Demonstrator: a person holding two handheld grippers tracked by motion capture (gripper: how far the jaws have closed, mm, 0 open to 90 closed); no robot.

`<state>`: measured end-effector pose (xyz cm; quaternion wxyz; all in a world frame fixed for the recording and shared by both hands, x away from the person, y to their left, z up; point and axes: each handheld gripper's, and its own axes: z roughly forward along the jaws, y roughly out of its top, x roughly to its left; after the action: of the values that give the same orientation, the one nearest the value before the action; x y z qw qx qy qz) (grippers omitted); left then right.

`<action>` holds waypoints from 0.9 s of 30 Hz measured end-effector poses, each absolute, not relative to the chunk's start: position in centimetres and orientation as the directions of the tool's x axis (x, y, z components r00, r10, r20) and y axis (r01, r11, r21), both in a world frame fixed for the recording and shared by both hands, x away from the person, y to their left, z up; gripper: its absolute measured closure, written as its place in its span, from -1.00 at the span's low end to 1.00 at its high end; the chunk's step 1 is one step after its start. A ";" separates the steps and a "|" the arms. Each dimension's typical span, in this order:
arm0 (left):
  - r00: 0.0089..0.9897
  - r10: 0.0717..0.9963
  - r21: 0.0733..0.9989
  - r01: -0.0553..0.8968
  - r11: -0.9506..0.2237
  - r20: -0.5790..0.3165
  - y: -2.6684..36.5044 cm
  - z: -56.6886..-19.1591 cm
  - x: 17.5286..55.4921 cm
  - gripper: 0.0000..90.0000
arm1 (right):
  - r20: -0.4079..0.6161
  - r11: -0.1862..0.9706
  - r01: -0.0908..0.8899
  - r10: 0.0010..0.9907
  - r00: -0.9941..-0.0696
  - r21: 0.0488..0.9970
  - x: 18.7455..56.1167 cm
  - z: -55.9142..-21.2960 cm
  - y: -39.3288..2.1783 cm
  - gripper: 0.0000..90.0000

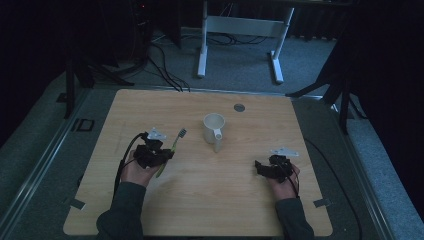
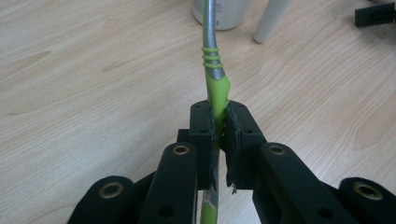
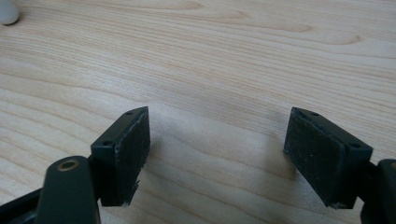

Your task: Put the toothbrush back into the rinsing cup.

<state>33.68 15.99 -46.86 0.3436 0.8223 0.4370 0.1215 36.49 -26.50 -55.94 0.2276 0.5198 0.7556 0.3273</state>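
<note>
One toothbrush (image 1: 173, 145), green with a grey neck. One white mug (image 1: 214, 127). Two grippers, left gripper (image 1: 156, 150) and right gripper (image 1: 264, 168). One wooden surface (image 1: 200, 200).

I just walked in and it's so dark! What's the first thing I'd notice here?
Probably the bright green toothbrush, pinched between the fingers of the left gripper at the table's left side. Next, the white mug standing upright in the middle of the wooden table. At the right, the right gripper sits with its fingers wide apart and empty.

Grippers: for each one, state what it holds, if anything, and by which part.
The left gripper clamps the toothbrush by its green handle; the right gripper is open, holding nothing.
</note>
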 end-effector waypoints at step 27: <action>0.574 0.814 0.769 0.559 -0.312 -0.087 15.5 -45.8 33.4 0.83 | -0.002 0.247 0.637 0.933 -0.359 0.731 36.5 -55.9 -26.5 -0.50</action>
<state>33.40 15.47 -45.82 0.3965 0.7937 0.4323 0.1610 36.48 -26.47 -55.94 0.2263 0.5189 0.7564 0.3276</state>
